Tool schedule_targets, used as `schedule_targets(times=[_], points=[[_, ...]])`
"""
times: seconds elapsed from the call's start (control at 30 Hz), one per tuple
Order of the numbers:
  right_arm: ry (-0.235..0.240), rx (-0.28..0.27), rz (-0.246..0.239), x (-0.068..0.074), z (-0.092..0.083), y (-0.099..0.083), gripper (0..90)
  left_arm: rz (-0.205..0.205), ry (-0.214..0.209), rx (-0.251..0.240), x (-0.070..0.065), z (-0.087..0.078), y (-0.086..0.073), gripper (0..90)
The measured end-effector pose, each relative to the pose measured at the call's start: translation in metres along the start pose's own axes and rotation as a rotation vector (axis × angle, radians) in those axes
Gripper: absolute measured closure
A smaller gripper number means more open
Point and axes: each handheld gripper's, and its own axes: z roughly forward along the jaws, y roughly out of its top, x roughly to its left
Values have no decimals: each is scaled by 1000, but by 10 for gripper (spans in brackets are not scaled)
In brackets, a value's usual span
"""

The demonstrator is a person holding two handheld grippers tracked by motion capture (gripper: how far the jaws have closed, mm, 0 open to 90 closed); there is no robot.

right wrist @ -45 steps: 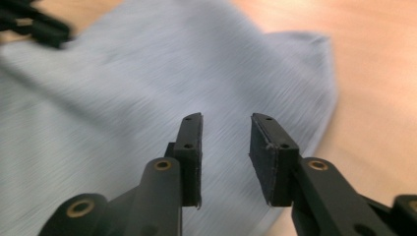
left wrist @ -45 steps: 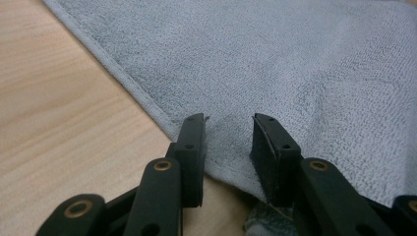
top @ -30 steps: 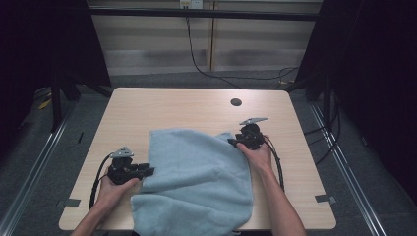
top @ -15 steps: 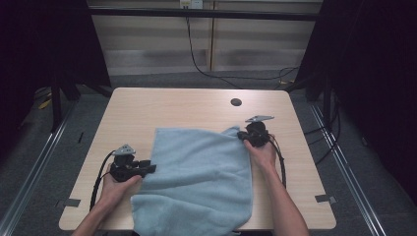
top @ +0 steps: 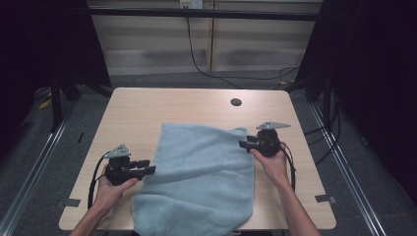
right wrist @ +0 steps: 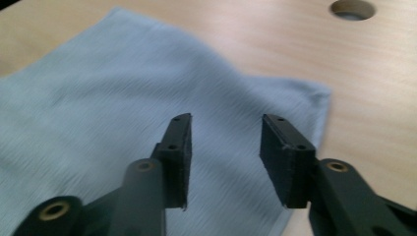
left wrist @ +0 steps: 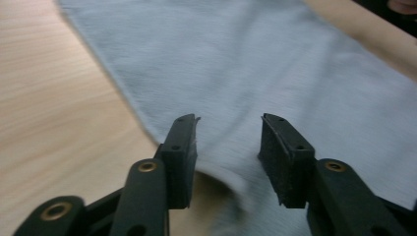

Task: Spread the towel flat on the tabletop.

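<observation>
A light blue towel (top: pixel 201 172) lies spread on the wooden table (top: pixel 162 108), its near end hanging over the front edge. My left gripper (top: pixel 149 169) sits at the towel's left edge. In the left gripper view its jaws (left wrist: pixel 228 147) stand apart over that edge (left wrist: pixel 246 64), having just been opening, and the pads do not press the cloth. My right gripper (top: pixel 244 144) is at the towel's far right corner. Its jaws (right wrist: pixel 226 152) have just been opening and hover over the towel (right wrist: pixel 123 83) with nothing gripped.
A round cable hole (top: pixel 236 102) sits in the tabletop beyond the right gripper, also in the right gripper view (right wrist: pixel 352 9). Bare wood runs along the far side and both flanks. Dark frame posts and floor rails border the table, with cables behind it.
The right gripper moved right and let go of the towel's far right corner, which now lies flatter and wider. The left gripper rose slightly at the left edge.
</observation>
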Motion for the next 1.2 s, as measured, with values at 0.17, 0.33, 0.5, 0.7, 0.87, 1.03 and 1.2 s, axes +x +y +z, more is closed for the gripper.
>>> schedule_targets(times=[0.17,0.33,0.5,0.7,0.87,1.03,1.2], points=[[87,81,-59,36,-21,-37,619,65,-42,104,-18,7,-13,633],[119,160,-102,64,-37,-78,625,82,-31,156,-21,9,-22,652],[91,156,-109,68,-40,-92,602,70,2,165,-20,11,-20,691],[56,134,-95,47,-15,-72,604,42,58,121,4,33,-2,657],[29,133,-80,23,17,-45,605,39,139,111,24,49,16,668],[3,139,-67,9,38,-26,607,3,197,64,43,61,28,667],[-93,149,-46,-7,64,-2,609,-91,177,-3,48,60,32,578]])
